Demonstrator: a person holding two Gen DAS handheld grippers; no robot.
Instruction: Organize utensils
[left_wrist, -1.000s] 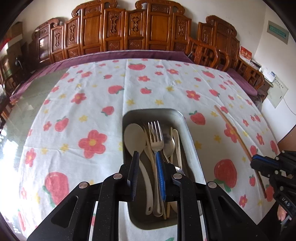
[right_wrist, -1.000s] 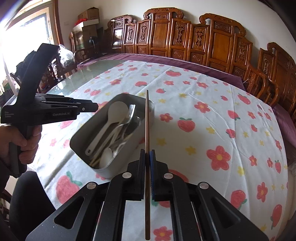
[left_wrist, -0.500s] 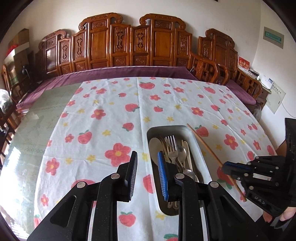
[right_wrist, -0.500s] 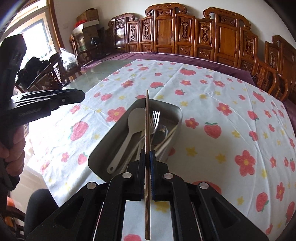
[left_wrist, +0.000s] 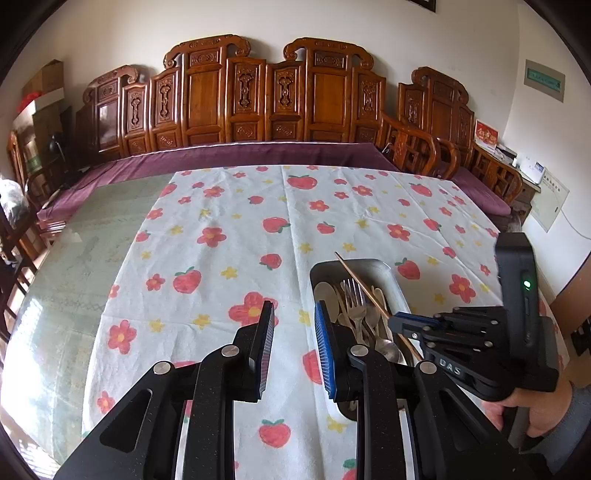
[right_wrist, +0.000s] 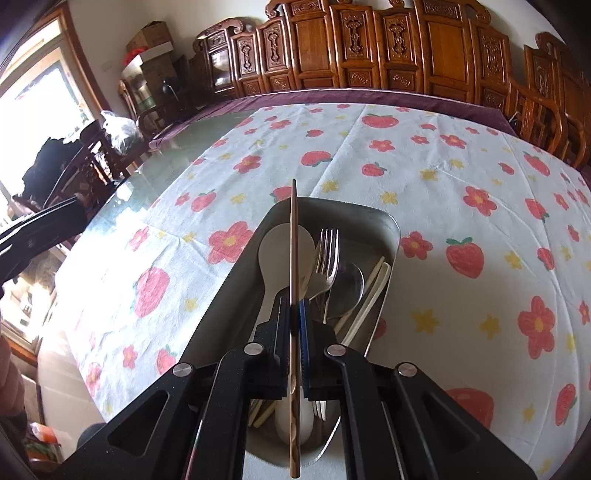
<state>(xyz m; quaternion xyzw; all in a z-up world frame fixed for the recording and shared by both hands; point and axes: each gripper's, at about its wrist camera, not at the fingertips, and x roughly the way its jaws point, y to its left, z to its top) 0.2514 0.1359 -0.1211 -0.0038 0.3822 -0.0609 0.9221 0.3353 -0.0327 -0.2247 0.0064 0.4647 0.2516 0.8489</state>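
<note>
1. Carved wooden chairs (left_wrist: 258, 103) line the far side of a long table covered with a strawberry-and-flower tablecloth (left_wrist: 240, 229); a metal tray (right_wrist: 391, 236) sits near the table's near edge.
2. Change: a second ago the right gripper (right_wrist: 294, 314) held its brown chopstick (right_wrist: 293, 258) off to the tray's side; now the stick runs lengthwise over the tray, its tip past the far rim, above the white spoon (right_wrist: 277, 247), fork (right_wrist: 327, 254), metal spoon (right_wrist: 347, 288) and pale chopsticks (right_wrist: 373, 291) lying inside.
3. Meanwhile the left gripper (left_wrist: 293, 345) has backed off from above the tray's contents and now hangs over bare cloth to the tray's left.
4. Meaning: the chopstick looks like the last loose piece, and it seems lined up for lowering and release. It has not yet been let go.
5. Right hand (left_wrist: 528, 413): angled steeply down along the tray's long axis, jaws clamped tight on the chopstick near its patterned thick end.
6. Left gripper: tilted down, pads a modest gap apart, nothing between them.
</note>
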